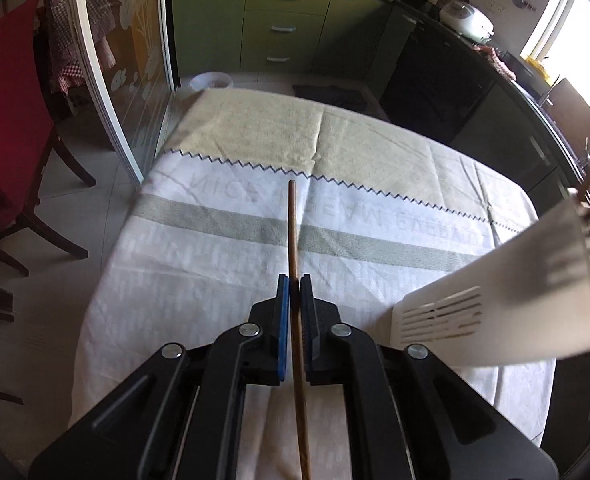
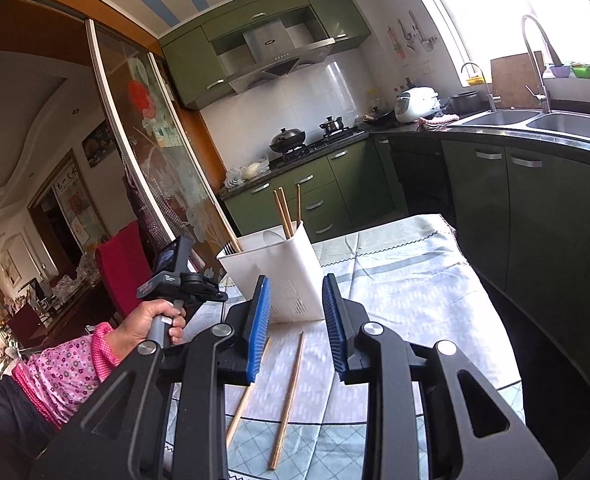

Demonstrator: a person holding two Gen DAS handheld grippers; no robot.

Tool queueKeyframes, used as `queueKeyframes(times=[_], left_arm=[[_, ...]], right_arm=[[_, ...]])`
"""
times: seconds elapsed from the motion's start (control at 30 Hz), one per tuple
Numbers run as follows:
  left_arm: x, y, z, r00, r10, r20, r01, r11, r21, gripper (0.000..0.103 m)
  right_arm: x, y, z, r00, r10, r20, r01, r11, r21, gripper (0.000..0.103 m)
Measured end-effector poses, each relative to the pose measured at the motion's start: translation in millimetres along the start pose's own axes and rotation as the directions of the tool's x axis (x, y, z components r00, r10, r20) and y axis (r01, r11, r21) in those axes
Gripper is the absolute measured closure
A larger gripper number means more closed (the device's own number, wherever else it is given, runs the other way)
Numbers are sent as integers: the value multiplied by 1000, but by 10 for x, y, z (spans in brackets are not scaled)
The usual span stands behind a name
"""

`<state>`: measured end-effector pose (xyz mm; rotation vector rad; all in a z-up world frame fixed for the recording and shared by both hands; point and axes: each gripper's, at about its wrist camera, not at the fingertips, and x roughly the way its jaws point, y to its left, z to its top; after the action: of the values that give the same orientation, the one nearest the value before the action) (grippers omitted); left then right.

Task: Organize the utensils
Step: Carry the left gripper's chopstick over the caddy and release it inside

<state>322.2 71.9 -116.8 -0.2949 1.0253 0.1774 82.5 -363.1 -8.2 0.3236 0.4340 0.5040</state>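
Observation:
My left gripper (image 1: pixel 294 280) is shut on a brown chopstick (image 1: pixel 292 224) that points forward above the cloth-covered table (image 1: pixel 215 248). A white slotted utensil holder (image 1: pixel 507 300) stands at the right of the left wrist view and holds chopsticks. In the right wrist view the same holder (image 2: pixel 279 272) stands on the table with several chopsticks (image 2: pixel 285 212) upright in it. My right gripper (image 2: pixel 297 304) is open and empty just in front of the holder. Two chopsticks lie on the cloth below it, one (image 2: pixel 289 384) in the middle and one (image 2: pixel 247 396) to its left.
The left hand and its gripper handle (image 2: pixel 167 280) show at the left of the right wrist view. A red chair (image 1: pixel 7 112) and a glass sliding door (image 1: pixel 135 72) stand left of the table. Green cabinets (image 1: pixel 279 20) and a sink counter (image 2: pixel 535 124) surround the far side and right.

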Motion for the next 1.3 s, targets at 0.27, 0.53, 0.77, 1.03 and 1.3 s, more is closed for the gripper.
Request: queueKeyframes(times=[0.27,0.53,0.77,1.03,1.3], left_arm=[[-1054,-36,-257,981,-75,180,59,994,91,98],[-1647,-122,-465,953,-142,267,103,983,155,98],[-2080,-270,-337,937,-196,289,142,970,199,98],[-2538,-589,-125,932,-260,251,196,948,252,98],[-2713,-924,218,913,-286,290,207,939,275,98]], right_arm=[[35,63,-22,1000,15,-14,-15,1000,-4,75],[182,107,-120,997,-26,-76,23,999,-36,65],[380,-18,-258,989,-56,-136,53,998,-26,65],[647,-9,-386,971,-74,-227,62,996,-57,65],[1173,73,-730,931,-112,-347,81,991,-104,65]])
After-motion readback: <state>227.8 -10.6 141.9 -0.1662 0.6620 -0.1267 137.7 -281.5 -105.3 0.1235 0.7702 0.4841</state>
